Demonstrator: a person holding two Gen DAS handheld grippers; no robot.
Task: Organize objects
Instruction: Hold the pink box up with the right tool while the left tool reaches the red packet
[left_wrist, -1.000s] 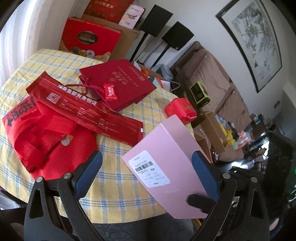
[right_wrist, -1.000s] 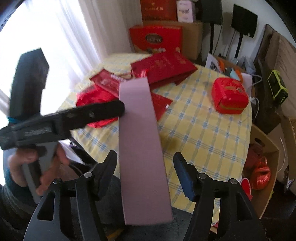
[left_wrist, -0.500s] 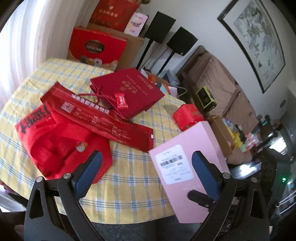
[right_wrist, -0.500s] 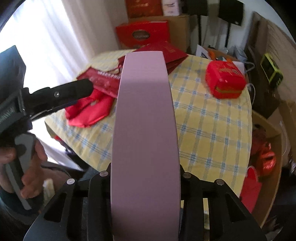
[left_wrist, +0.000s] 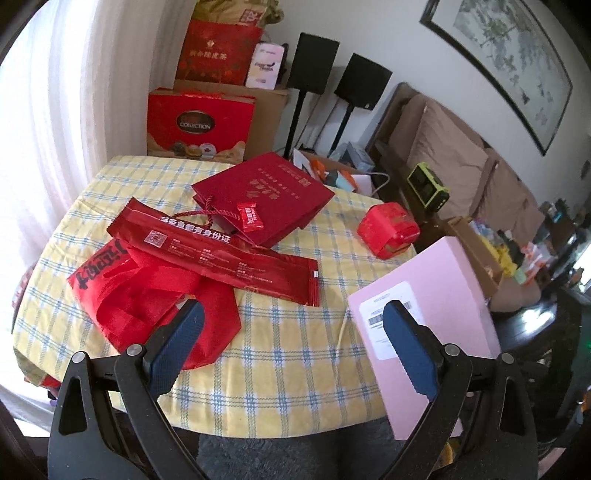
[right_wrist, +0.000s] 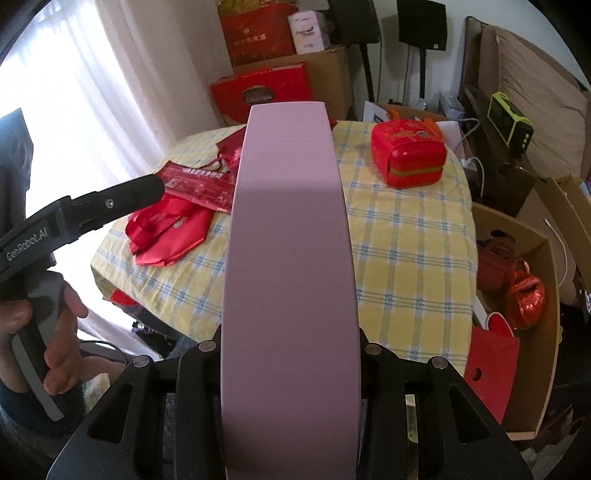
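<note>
My right gripper (right_wrist: 291, 343) is shut on a long pink box (right_wrist: 291, 258), which stands edge-on between its jaws over the table's near edge. In the left wrist view the pink box (left_wrist: 443, 288) shows its white label behind my right-hand fingertip. My left gripper (left_wrist: 291, 310) is open with nothing between its fingers, over the checked tablecloth (left_wrist: 288, 354). On the table lie a dark red paper bag (left_wrist: 266, 195), a long red packet (left_wrist: 221, 254), a red cloth bag (left_wrist: 147, 299) and a small red square box (left_wrist: 388, 229). A hand holds the left gripper (right_wrist: 122, 195) at the left.
An open cardboard box (right_wrist: 517, 277) with red items stands on the floor to the table's right. Red gift boxes (left_wrist: 199, 122) are stacked behind the table by the curtain. Two speaker stands, a sofa and a green device (left_wrist: 428, 186) are at the back right.
My right gripper's jaws closed on the pink box, which first stood loose between them. The box swung rightwards, clear of my left gripper, which lifted and drew back a little.
</note>
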